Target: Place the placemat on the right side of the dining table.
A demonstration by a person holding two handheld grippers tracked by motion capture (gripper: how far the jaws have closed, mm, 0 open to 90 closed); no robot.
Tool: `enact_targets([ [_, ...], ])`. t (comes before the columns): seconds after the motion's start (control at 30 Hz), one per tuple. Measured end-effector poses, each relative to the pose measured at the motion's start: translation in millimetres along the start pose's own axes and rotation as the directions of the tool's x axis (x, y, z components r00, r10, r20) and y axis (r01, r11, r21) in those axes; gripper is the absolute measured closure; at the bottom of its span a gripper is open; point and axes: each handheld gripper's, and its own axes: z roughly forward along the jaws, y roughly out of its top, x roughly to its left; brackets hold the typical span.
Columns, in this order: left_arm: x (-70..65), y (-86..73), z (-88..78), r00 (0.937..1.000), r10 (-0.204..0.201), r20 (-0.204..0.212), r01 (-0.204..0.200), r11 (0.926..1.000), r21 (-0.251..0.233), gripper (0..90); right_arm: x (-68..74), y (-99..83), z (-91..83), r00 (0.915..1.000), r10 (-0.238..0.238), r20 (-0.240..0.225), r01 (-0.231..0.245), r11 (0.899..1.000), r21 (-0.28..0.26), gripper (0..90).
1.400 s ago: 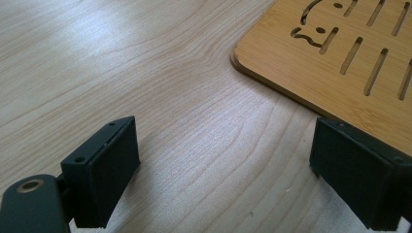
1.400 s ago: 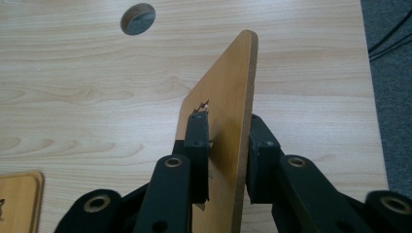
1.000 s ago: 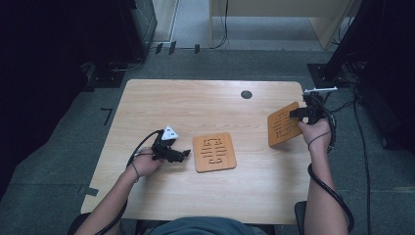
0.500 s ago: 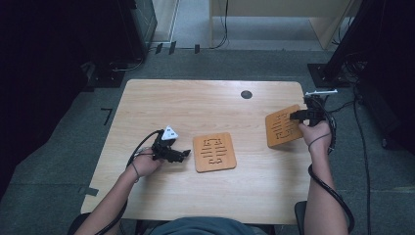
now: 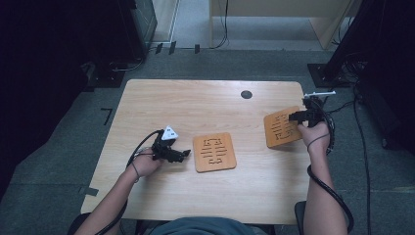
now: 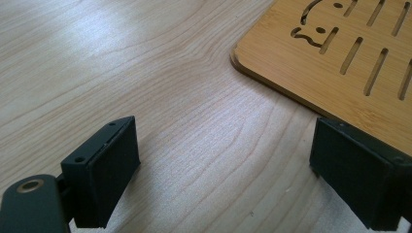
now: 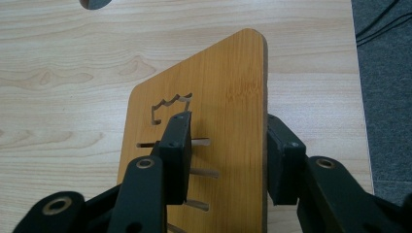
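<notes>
At the table's right edge, the right gripper point(image 7: 226, 160) straddles one edge of a slotted bamboo board point(image 7: 228, 97) (rounded corners, crown-shaped cutout); its jaws have just been opening, one pad clear of the wood. Near the front-left, the left gripper point(image 6: 243, 174) rests spread wide over pale woodgrain beside a second slotted board point(image 5: 214, 152) lying flat mid-table.

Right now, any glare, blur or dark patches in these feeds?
High view: even light on the table, floor at left very dark. Left gripper view: soft sheen on the wood, near claw tips slightly soft. Right gripper view: sharp, shadow beside the wooden board.
</notes>
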Motion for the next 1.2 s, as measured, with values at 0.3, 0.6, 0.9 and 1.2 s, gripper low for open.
enact_targets([
  [0.3, 0.0, 0.0, 0.0, 1.0000, 0.000, 0.000, 0.000, 1.0000, 0.000, 9.7, -0.3, -1.4, 6.4, 0.9999, 0.009, -0.006, -0.009, 1.000, 0.005, 56.8],
  [0.6, 0.0, 0.0, 0.0, 1.0000, 0.000, 0.000, 0.000, 1.0000, 0.000, 9.7, 0.2, -2.8, 13.9, 0.9999, 0.006, -0.016, -0.006, 1.000, 0.003, 53.7],
  [0.9, 0.0, 0.0, 0.0, 1.0000, 0.001, 0.000, -0.001, 1.0000, 0.000, 9.7, -3.5, -4.8, 22.2, 0.9996, 0.017, -0.023, -0.017, 1.000, 0.004, 49.2],
  [1.2, 0.1, 0.1, 0.0, 1.0000, 0.002, 0.000, -0.002, 1.0000, 0.001, 9.7, -6.0, -6.8, 30.1, 0.9996, 0.016, -0.022, -0.016, 1.000, 0.007, 46.2],
])
